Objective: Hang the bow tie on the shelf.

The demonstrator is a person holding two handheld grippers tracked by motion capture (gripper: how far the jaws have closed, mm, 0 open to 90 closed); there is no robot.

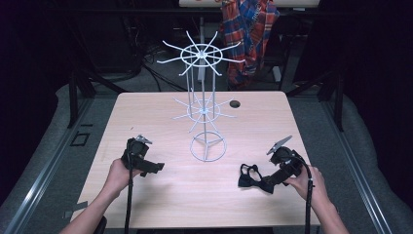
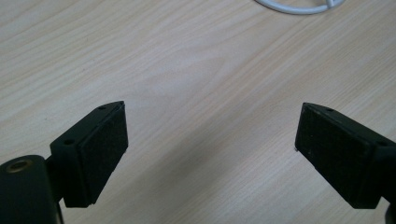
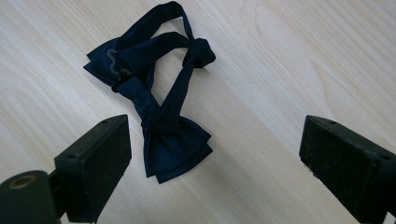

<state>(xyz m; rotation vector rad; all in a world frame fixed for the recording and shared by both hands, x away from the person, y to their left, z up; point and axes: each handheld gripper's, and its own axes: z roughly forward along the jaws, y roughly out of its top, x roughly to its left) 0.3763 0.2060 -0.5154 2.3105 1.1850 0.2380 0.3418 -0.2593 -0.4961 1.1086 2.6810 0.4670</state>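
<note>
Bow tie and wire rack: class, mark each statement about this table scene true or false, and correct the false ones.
1. The bow tie lies flat on the table. True.
2. The right gripper is shut on the bow tie. False: its jaws stand open around it.
3. The left gripper is open over bare wood. True.
4. The bow tie hangs on the white wire rack. False: the rack's arms are bare.

bare forearms and hands, no sleeves. left gripper [image 1: 155, 167] and right gripper [image 1: 267, 182]: black, blocky bodies, each topped by a grey three-cornered plate and trailing a black cable. flat black jaws with dark textured pads [image 2: 103, 151], small screw holes along the edges, a brass-ringed hole at the base.
</note>
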